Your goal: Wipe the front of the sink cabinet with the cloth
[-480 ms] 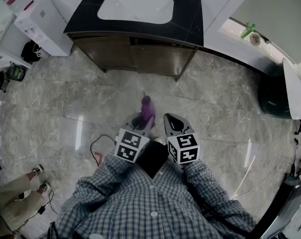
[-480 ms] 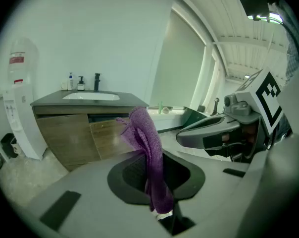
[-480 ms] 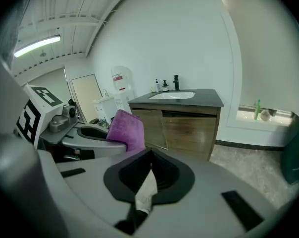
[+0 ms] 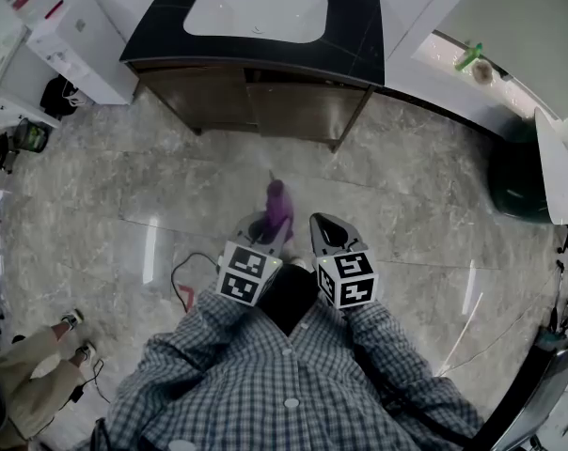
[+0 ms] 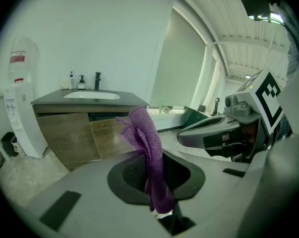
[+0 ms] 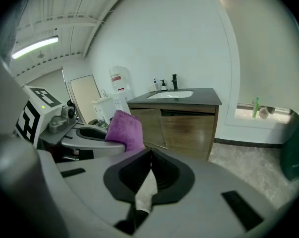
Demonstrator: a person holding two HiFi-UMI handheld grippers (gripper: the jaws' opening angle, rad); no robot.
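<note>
Purple terry cloth (image 5: pixel 147 148): pinched upright between the jaws of the left gripper (image 5: pixel 153 180), which is clenched on it. Its upper end stands free above the jaws, folded over; its lower end disappears into the jaw recess. In the head view the cloth (image 4: pixel 278 205) pokes forward from the left gripper (image 4: pixel 263 228) over the floor, well apart from the cabinet.

Right gripper (image 6: pixel 147 175): jaws drawn together with nothing between them, only a pale sliver showing at the seam. It is held just beside the left one, near the person's chest (image 4: pixel 323 225).

Brown wood-fronted sink cabinet (image 4: pixel 265 106): two doors under a black stone countertop (image 4: pixel 359 36) with an oval white basin (image 4: pixel 256 12). The front is steeply foreshortened from above; the gripper views show it better (image 6: pixel 184 128). One door appears slightly ajar, though this is hard to confirm.

Small bottles and dark tap (image 5: pixel 97 80) at the back of the counter: too small to detail.

White water dispenser (image 4: pixel 77 36): left of the cabinet, cut off at the edge.

Grey marble floor (image 4: pixel 406 186): glossy.

Green bottle (image 4: pixel 469 57): on the window ledge, right.

Dark green bin (image 4: pixel 514 181): partly hidden behind a white panel.

Second person's legs (image 4: pixel 30 374): lower left, cropped.
</note>
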